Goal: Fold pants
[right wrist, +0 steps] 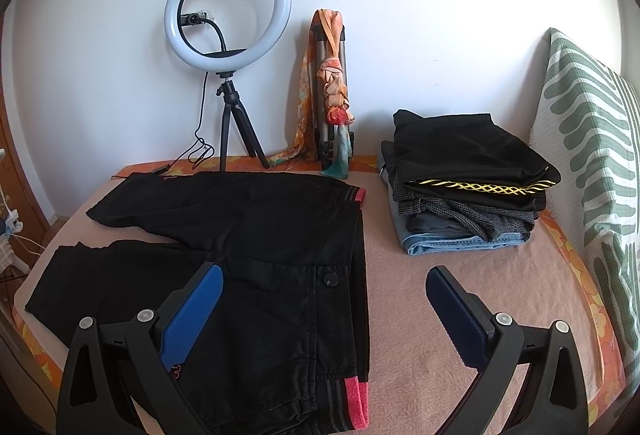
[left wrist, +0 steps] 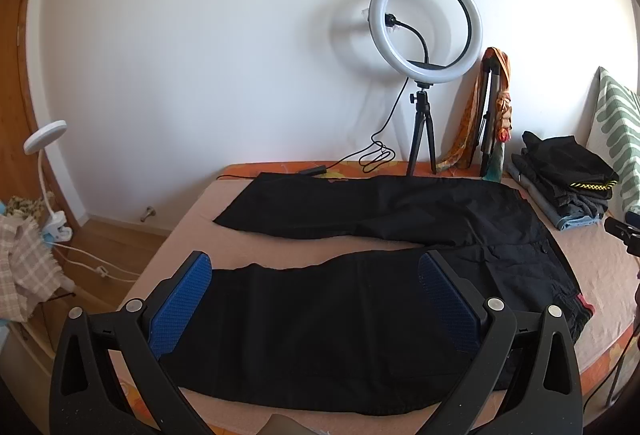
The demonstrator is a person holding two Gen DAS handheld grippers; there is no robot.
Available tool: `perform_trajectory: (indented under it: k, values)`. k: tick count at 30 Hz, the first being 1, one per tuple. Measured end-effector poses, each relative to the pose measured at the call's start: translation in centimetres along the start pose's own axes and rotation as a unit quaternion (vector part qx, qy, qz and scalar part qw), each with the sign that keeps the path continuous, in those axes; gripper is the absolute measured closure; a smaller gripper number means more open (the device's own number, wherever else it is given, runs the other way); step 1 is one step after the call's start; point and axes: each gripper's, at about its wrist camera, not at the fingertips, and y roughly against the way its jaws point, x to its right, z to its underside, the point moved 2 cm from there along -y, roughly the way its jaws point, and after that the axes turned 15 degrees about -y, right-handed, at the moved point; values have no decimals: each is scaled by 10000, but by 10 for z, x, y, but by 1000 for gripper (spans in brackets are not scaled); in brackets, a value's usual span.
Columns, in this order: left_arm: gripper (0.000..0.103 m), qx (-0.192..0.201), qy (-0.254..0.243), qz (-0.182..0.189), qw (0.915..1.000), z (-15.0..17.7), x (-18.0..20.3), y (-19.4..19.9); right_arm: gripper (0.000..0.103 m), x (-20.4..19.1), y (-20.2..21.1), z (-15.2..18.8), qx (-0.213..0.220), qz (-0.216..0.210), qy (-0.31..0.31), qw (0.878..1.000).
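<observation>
Black cloth was what we found first: the pants (right wrist: pixel 248 235) lay spread flat on the bed (right wrist: pixel 460 295), waistband toward the pillow end, both legs running away to the left and splayed apart with a strip of blanket showing between them. Folding had not begun, in our judgement.

We held the left gripper (left wrist: pixel 314 299) over the near leg, its blue fingers (left wrist: pixel 182 309) wide apart and clamped on nothing. The right gripper (right wrist: pixel 324 315) hovered at the waistband, fingers equally spread and empty; one finger sat over the cloth, the other over bare blanket.

Risks we noted:
- The cloth looked thin and limp. A pinch could take only the top layer, so the leg would sag or twist when carried over.
- The waistband was bunched, with its red edge (right wrist: pixel 356 399) turned up at the near corner. A grasp there might catch a loose fold rather than the band itself.
- The far leg lay at an angle to the near one, so a fold made without squaring them would likely come out crooked.
- The blanket could be caught along with the pants.

Surroundings: a stack of folded clothes (right wrist: pixel 468 187) stood just beside the waistband, limiting room on that side. A ring light (right wrist: pixel 227 7) on its small tripod, with a trailing cable (left wrist: pixel 374 151), stood close behind the far leg, next to a folded tripod draped with a scarf (right wrist: pixel 332 91). A patterned pillow (right wrist: pixel 592 155) closed off the right end.
</observation>
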Motion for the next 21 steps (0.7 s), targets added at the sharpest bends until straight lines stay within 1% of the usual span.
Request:
perform_trajectory:
  k: [21]
  values:
    - [0,-9,-24,-18,10000,2,1,-2,0,-2,-1,3,-41,-36,-1,10000]
